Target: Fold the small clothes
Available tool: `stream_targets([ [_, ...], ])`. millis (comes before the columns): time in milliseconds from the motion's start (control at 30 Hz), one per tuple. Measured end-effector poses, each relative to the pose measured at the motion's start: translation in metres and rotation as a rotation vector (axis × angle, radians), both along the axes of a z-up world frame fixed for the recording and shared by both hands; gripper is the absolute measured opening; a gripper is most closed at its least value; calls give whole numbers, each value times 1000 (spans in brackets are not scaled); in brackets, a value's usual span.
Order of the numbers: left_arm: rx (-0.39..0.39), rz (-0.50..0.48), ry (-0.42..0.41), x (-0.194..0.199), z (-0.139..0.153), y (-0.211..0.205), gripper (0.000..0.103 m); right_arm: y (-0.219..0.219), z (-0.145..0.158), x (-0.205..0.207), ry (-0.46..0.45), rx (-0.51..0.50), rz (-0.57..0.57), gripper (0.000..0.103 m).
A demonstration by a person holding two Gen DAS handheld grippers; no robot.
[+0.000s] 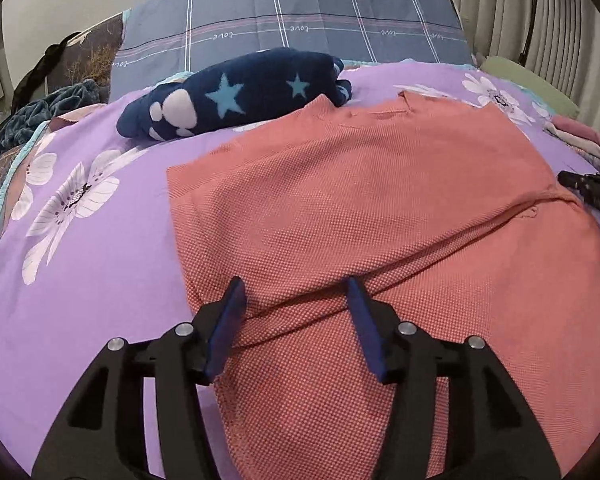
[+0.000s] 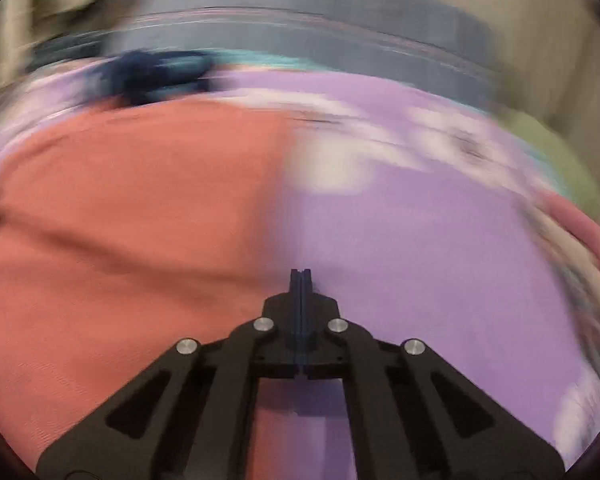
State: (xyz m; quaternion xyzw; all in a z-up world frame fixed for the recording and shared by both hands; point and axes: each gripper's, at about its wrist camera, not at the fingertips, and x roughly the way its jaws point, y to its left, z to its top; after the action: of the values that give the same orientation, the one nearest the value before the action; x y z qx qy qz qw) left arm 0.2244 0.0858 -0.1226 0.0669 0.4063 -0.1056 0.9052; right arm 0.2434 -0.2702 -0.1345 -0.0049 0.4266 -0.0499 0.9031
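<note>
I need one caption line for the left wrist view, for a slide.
Open left gripper over a salmon-pink garment spread on a purple floral bedsheet.

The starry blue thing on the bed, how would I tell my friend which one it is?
Look at the bed with the purple flowered cover. Near the striped grey-blue pillow at its head, just beyond the far edge of the big salmon-pink garment, lies a rolled dark navy bundle. It is the only thing with light blue stars and white paw prints; everything nearby is plain, flowered or striped.
</note>
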Motion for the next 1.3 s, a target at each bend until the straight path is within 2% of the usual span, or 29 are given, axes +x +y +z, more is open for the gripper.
stream_targets([
  [67, -5, 0, -2, -1, 3, 1, 55, -20, 5, -5, -7, 148, -2, 0],
  [133, -29, -5, -11, -2, 9, 2, 55, -15, 18, -17, -41, 146, 50, 0],
  [233, -58, -7, -23, -4, 18, -1, 55, 21, 31, -29, -59, 138, 198, 4],
  [267, -65, -10, -30, -3, 20, -2, 55, 43, 34, -31, -66, 78, 254, 4],
  [333, -49, -1, -42, 1, 20, -5, 55, 71, 31, -31, -69, -48, 313, 11],
  [400, -1, 23, -27, 4, 11, -6, 55, 87, 11, -22, 2, -202, 309, 34],
  [433, 28, 39, -8, 5, 4, -5, 55, 86, -1, -19, 26, -237, 305, 35],
  [467, 15, 36, -8, 3, 2, -2, 55, 85, -4, -21, 14, -244, 308, 36],
  [533, -5, 42, -25, -3, 9, 5, 56, 72, -3, -22, -10, -227, 262, 36],
  [567, 10, 53, -33, -6, 11, 8, 57, 63, 2, -23, -20, -192, 213, 35],
  [667, 89, 73, -47, -16, 13, 16, 61, 44, 5, -21, -4, -65, 168, 29],
  [767, 141, 110, -25, -23, 6, 33, 64, 42, 4, -21, 2, -34, 162, 29],
  [867, 87, 128, 5, -26, 3, 52, 65, 51, 7, -26, -21, -90, 179, 31],
  [900, 78, 129, 8, -26, 4, 54, 65, 59, 8, -30, -38, -136, 203, 32],
  [967, 90, 123, 6, -25, 3, 52, 65, 72, 6, -34, -48, -199, 251, 32],
  [1000, 98, 120, 5, -24, 2, 50, 64, 74, 3, -32, -41, -225, 250, 28],
  [1033, 101, 117, 2, -24, 1, 48, 58, 72, 1, -31, -36, -242, 229, 18],
  [1067, 93, 105, 1, -24, 1, 48, 48, 65, 0, -29, -30, -212, 214, 11],
  [1100, 84, 97, 5, -24, 1, 48, 45, 50, 1, -26, -18, -129, 182, 12],
  [1133, 94, 111, 6, -24, 1, 49, 40, 39, 1, -25, -7, -56, 157, 14],
  [1167, 96, 122, 7, -24, 1, 50, 40, 26, 2, -25, 7, 24, 126, 21],
  [1233, 83, 130, 9, -24, 2, 53, 39, 21, 4, -26, 22, 69, 133, 28],
  [1300, 88, 123, 5, -27, 4, 51, 31, 21, 11, -33, 32, 67, 179, 33],
])
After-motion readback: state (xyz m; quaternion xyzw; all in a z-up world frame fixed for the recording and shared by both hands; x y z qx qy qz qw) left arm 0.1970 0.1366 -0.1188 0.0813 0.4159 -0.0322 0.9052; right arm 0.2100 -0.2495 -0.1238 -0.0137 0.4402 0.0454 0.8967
